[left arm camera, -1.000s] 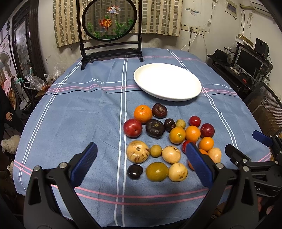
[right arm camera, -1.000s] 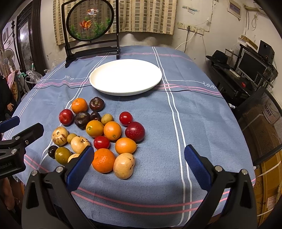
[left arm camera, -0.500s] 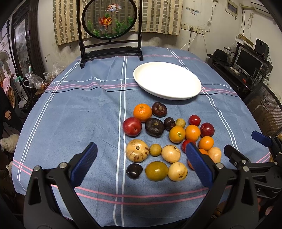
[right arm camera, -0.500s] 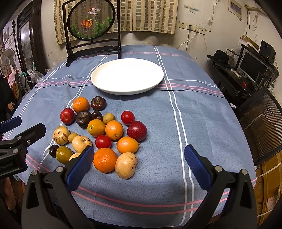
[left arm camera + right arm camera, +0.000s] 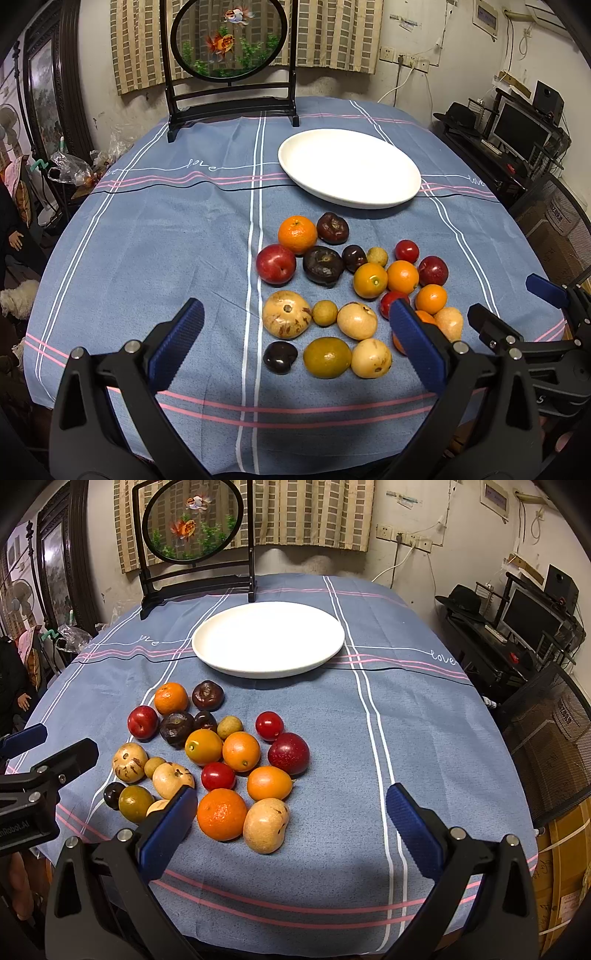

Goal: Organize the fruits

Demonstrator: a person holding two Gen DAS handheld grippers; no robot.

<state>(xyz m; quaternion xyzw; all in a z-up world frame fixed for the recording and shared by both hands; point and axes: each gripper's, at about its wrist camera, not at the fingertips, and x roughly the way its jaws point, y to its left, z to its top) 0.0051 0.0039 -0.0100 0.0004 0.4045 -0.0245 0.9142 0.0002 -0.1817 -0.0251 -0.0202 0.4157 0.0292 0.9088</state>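
Several fruits lie in a loose cluster on the blue striped tablecloth (image 5: pixel 166 240): oranges (image 5: pixel 297 235), red plums (image 5: pixel 276 264), dark purple fruits (image 5: pixel 323 265), tan pears (image 5: pixel 287 314) and a small black fruit (image 5: pixel 279 356). Behind them stands a white plate (image 5: pixel 349 168) with nothing on it, shown in the right wrist view as the plate (image 5: pixel 268 638). My left gripper (image 5: pixel 295 332) hovers open over the near left of the cluster. My right gripper (image 5: pixel 291 818) is open above the near fruits, by a large orange (image 5: pixel 221 814) and a tan pear (image 5: pixel 266 825).
A black stand with a round goldfish screen (image 5: pixel 231 40) sits at the table's far edge. A desk with a monitor (image 5: pixel 517 129) and a mesh chair (image 5: pixel 546 738) stand to the right. Bags (image 5: pixel 70 170) and a person's hand (image 5: pixel 16 240) are at the left.
Both grippers have drifted slightly forward toward the fruits; the cluster and plate sit a little lower and closer in both views. Neither gripper has changed its opening, and no fruit has moved.
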